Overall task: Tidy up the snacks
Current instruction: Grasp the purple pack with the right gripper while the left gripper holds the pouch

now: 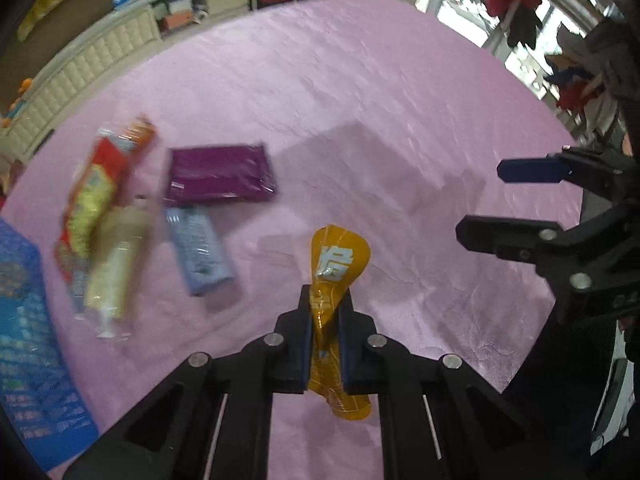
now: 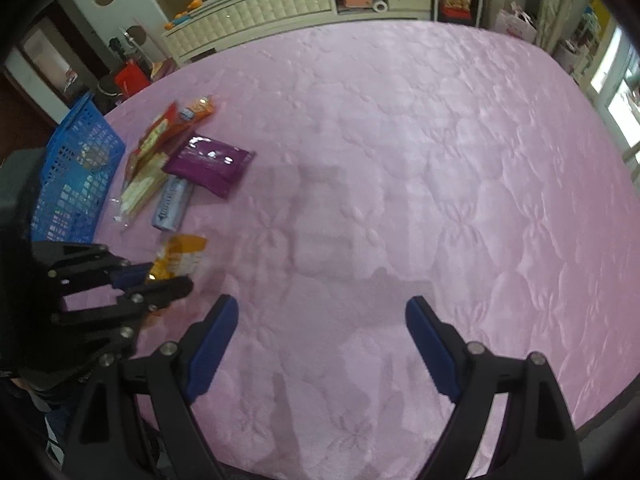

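Observation:
My left gripper (image 1: 326, 316) is shut on a yellow snack packet (image 1: 339, 256) and holds it above the pink bed cover; it also shows in the right wrist view (image 2: 182, 258), with the left gripper (image 2: 160, 280) there. A purple packet (image 1: 220, 174), a pale blue packet (image 1: 198, 250), a red-and-yellow packet (image 1: 100, 184) and a clear cream packet (image 1: 114, 268) lie grouped at the left. A blue basket (image 1: 28, 332) stands at the far left. My right gripper (image 2: 322, 316) is open and empty over bare cover; it shows in the left wrist view (image 1: 484, 204).
The pink quilted bed cover (image 2: 400, 160) fills both views. A cream padded headboard with shelves (image 2: 280, 4) runs along the far edge. The blue basket (image 2: 76, 176) sits at the bed's left edge. Windows and hanging clothes (image 1: 520, 12) are at the right.

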Tool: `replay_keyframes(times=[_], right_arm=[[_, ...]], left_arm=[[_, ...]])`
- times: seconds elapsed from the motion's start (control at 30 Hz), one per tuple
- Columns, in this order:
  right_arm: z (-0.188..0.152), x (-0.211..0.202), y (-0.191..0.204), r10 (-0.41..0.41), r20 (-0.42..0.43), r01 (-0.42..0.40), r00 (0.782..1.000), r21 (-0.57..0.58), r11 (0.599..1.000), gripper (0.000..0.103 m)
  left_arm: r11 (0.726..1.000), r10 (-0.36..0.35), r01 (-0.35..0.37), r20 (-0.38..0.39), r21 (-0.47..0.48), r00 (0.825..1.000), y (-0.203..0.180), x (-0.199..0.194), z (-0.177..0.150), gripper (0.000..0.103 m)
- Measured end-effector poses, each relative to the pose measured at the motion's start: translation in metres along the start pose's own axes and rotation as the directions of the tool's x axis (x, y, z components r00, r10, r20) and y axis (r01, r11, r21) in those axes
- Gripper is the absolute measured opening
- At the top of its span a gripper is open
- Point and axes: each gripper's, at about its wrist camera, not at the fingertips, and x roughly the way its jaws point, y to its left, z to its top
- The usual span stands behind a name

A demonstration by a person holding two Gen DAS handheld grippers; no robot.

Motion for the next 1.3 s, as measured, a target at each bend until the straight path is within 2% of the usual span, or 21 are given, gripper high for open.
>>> replay_keyframes(times=[0.2, 0.3, 0.4, 0.57, 0.77, 0.87, 1.1, 1.3], right_arm=[[0.022, -0.003, 0.027, 0.011, 0.022, -0.009, 1.000, -0.073, 0.997, 0.088], [0.035, -0.001, 0.043, 0.025, 0.027, -0.021, 0.999, -0.123, 0.992, 0.089], [0.047, 0.004, 0.063, 0.048, 0.030, -0.040, 0.998, -0.217, 0.975, 0.089], [0.061, 0.016, 0.091, 0.051, 0.054, -0.026, 0.997, -0.384, 0.923, 0.089], [0.076, 0.045, 0.109, 0.063, 0.014, -0.047, 0.998, -0.522, 0.852, 0.088], [0.083, 0.062, 0.108, 0.087, -0.034, -0.091, 0.996, -0.557, 0.826, 0.088], [0.100, 0.089, 0.099, 0.148, -0.086, -0.169, 0.985, -0.604, 0.779, 0.088], [0.104, 0.105, 0.106, 0.197, -0.124, -0.227, 0.973, -0.697, 0.681, 0.088]], left_arm=[[0.997, 0.059, -0.055, 0.077, -0.055, 0.995, 0.027, -0.044, -0.007, 0.009], [0.992, 0.092, -0.083, 0.098, -0.096, 0.991, 0.048, -0.052, -0.003, 0.009], [0.986, 0.111, -0.096, 0.105, -0.137, 0.988, 0.071, -0.061, -0.013, 0.009], [0.977, 0.130, -0.108, 0.110, -0.185, 0.985, 0.083, -0.069, -0.023, 0.010], [0.961, 0.141, -0.116, 0.083, -0.249, 0.987, 0.105, -0.057, -0.025, 0.010], [0.959, 0.138, -0.114, 0.077, -0.258, 0.987, 0.108, -0.048, -0.022, 0.010], [0.965, 0.111, -0.093, 0.062, -0.247, 0.992, 0.111, -0.029, -0.011, 0.010], [0.967, 0.084, -0.070, 0.050, -0.244, 0.995, 0.110, -0.013, 0.000, 0.010]])
